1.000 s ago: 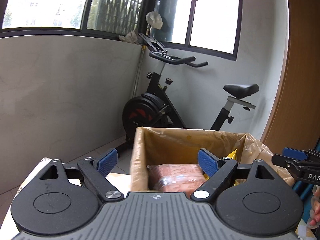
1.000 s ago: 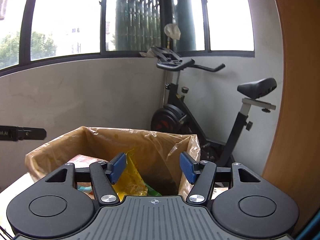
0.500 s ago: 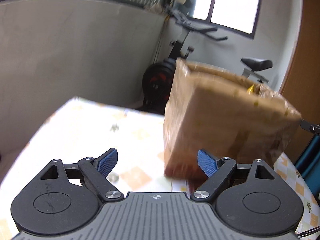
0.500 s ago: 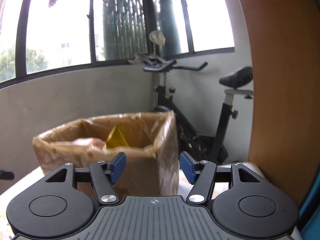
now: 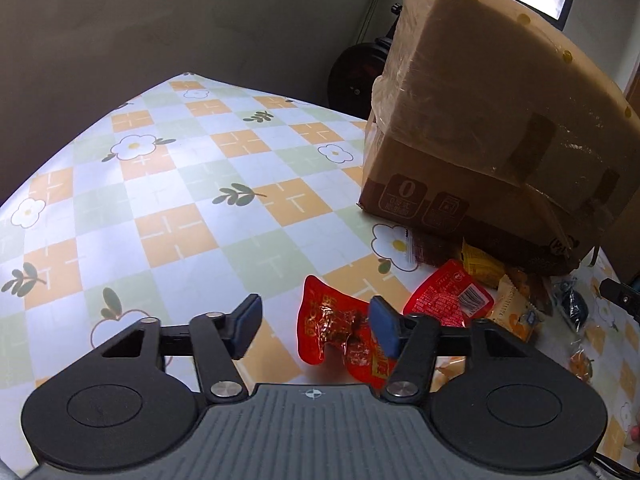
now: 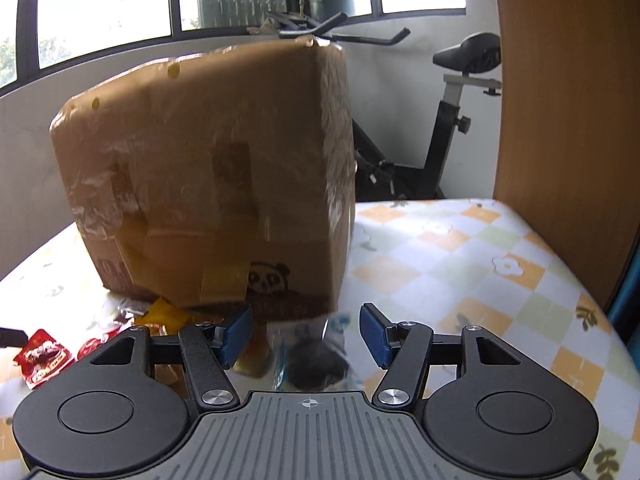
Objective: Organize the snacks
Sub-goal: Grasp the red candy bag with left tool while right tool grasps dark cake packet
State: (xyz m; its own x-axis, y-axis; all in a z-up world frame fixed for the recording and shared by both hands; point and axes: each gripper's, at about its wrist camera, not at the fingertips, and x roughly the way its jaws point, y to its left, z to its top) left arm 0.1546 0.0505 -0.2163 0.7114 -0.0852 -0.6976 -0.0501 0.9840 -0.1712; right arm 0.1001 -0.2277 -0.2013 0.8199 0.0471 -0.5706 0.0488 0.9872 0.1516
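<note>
**Both grippers low over the spilled snacks, box close behind**

Left gripper (image 5: 316, 330): jaws apart, having just been closing, nothing pressed between the pads. Red packet (image 5: 340, 330) lying flat on the tablecloth (image 5: 180, 184) just under and ahead of the right-hand pad, partly inside the gap, not yet pinched. Probably lined up this way to narrow onto that one packet and lift it clear of the pile.

Right gripper (image 6: 306, 336): jaws part open, holding nothing. Dark packet (image 6: 316, 360) below the gap, blurred, kind impossible to tell. Cardboard box (image 6: 208, 176) directly ahead, upright, wrapped in clear tape; likely the place meant for the snacks, hence both tools kept close to it.

Seen only from the left wrist: a second red packet (image 5: 448, 296), a yellow one (image 5: 480, 266) and a pale biscuit packet (image 5: 516, 312) to the right of the tool, crowded against the foot of the box; also the bare stretch of cloth to the left.

Seen only from the right wrist: the panda print low on the box, the exercise bike (image 6: 452, 112) beyond it, the windows, and a wooden panel (image 6: 568, 100) far right.
</note>
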